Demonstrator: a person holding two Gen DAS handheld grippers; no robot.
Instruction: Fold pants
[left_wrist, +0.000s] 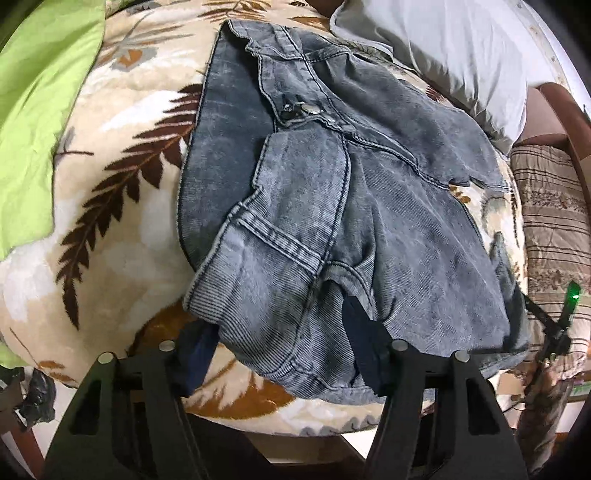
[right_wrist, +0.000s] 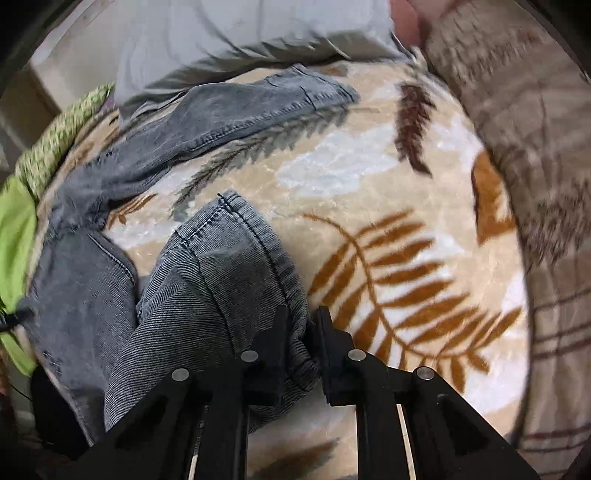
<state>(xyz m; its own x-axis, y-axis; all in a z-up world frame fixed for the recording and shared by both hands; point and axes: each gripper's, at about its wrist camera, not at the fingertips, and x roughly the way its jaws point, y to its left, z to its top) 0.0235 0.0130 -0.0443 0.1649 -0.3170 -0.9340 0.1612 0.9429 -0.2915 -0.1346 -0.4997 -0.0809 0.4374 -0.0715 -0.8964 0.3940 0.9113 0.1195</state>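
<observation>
- Left wrist view: your left gripper (left_wrist: 284, 354) sat around the waistband of the jeans (left_wrist: 332, 177), its jaws apart.
- Your right gripper (right_wrist: 301, 332) pinched a jeans leg on the blanket (right_wrist: 388, 177).

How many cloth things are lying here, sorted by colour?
Grey-blue: 1, the jeans
Beige with leaf print: 1, the blanket
Green: 1, the sheet
White: 1, the pillow
Brown striped: 1, the quilt
Total: 5

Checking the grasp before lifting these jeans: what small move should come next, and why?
Probably finish closing the left gripper: its pads still straddle the jeans waistband without clearly pinching it, while the right gripper already clamps a bunched leg. Lifting now could drag one side.
</observation>
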